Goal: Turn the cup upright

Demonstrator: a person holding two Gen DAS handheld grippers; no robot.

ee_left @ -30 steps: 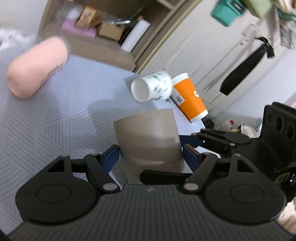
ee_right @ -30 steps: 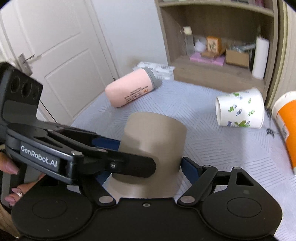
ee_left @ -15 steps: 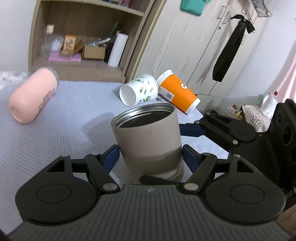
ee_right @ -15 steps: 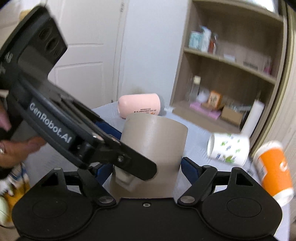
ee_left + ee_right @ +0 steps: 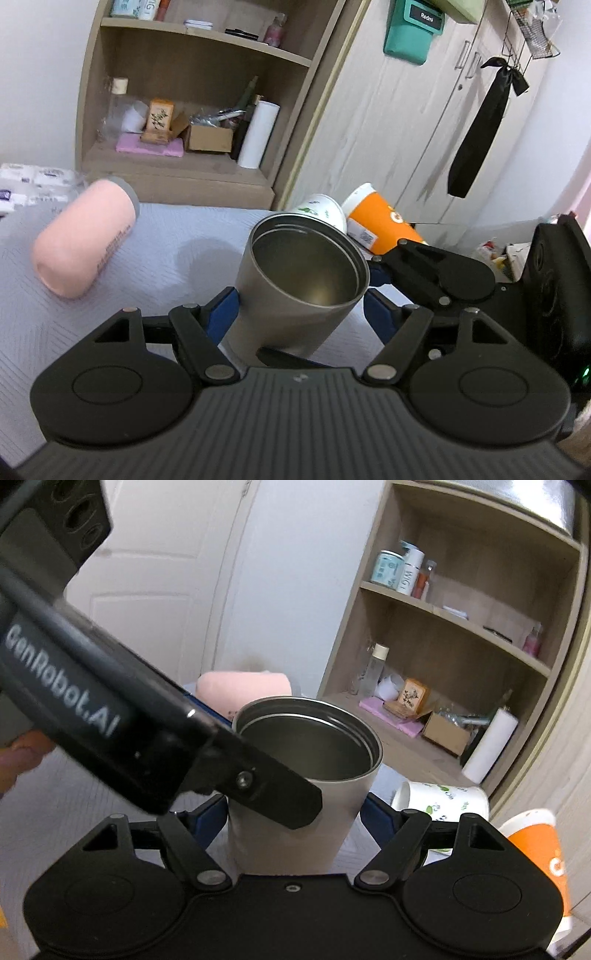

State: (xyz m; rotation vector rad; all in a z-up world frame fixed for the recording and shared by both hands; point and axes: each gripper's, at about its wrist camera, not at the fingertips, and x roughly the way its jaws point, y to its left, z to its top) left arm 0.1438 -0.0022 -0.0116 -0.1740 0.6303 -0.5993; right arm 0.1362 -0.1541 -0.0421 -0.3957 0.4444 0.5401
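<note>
A grey steel-lined cup (image 5: 295,295) is held between both grippers above the bed, its open mouth up and tilted toward the cameras. My left gripper (image 5: 301,308) is shut on the cup's lower body with its blue pads (image 5: 221,310) on each side. My right gripper (image 5: 293,812) is also shut on the cup (image 5: 295,819), pads at its sides. The left gripper's black body crosses the right wrist view in front of the cup. The cup's base is hidden in both views.
On the grey patterned bed cover (image 5: 166,243) lie a pink bottle (image 5: 83,240), a white paper cup with green print (image 5: 321,212) and an orange paper cup (image 5: 380,221), all on their sides. A wooden shelf unit (image 5: 192,110) and a wardrobe (image 5: 424,129) stand behind.
The cup has turned from bottom-up to mouth-up between the two grippers, and its inside now shows. Both grippers rotated with it and the views swung up toward the shelf.
</note>
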